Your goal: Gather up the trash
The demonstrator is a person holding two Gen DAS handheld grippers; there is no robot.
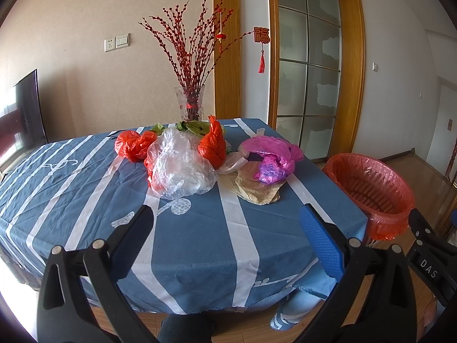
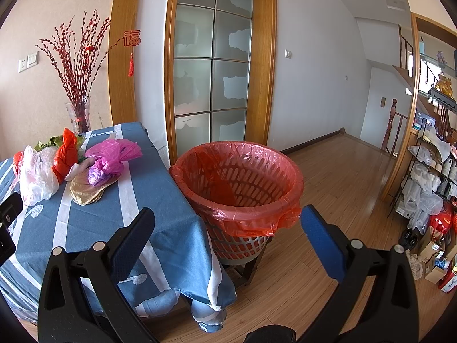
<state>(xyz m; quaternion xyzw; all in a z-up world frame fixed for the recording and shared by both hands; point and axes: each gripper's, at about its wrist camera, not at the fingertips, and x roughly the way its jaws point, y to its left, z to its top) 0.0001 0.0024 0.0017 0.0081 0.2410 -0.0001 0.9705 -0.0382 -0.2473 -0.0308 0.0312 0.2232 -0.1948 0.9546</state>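
From your left wrist camera, your left gripper (image 1: pixel 225 223) hangs over the near edge of the table, its fingers spread wide and holding nothing. The trash lies ahead of it on the blue striped tablecloth (image 1: pixel 71 188): a crumpled clear plastic bag (image 1: pixel 180 168) nearest, two red plastic bags (image 1: pixel 132 145) and (image 1: pixel 212 143) behind it, a pink plastic bag (image 1: pixel 270 154) to the right resting on a tan bag (image 1: pixel 257 190), and something green (mostly hidden) at the back. A glass vase of red branches (image 1: pixel 191 103) stands behind the pile. The wastebasket (image 1: pixel 371 191), lined with a red bag, sits off the table's right side, and a part of your right gripper (image 1: pixel 428 254) shows at the right edge.

From your right wrist camera, your right gripper (image 2: pixel 228 225) is also released, fingers wide apart and empty, poised above the table's corner and the floor. The wastebasket (image 2: pixel 237 183) is just beyond it, touching the hanging tablecloth (image 2: pixel 160 200), raised on a small dark stand. The pink plastic bag (image 2: pixel 114 154) and clear plastic bag (image 2: pixel 37 177) sit well to the left on the table. A frosted glass door (image 2: pixel 211 65) stands behind the basket.
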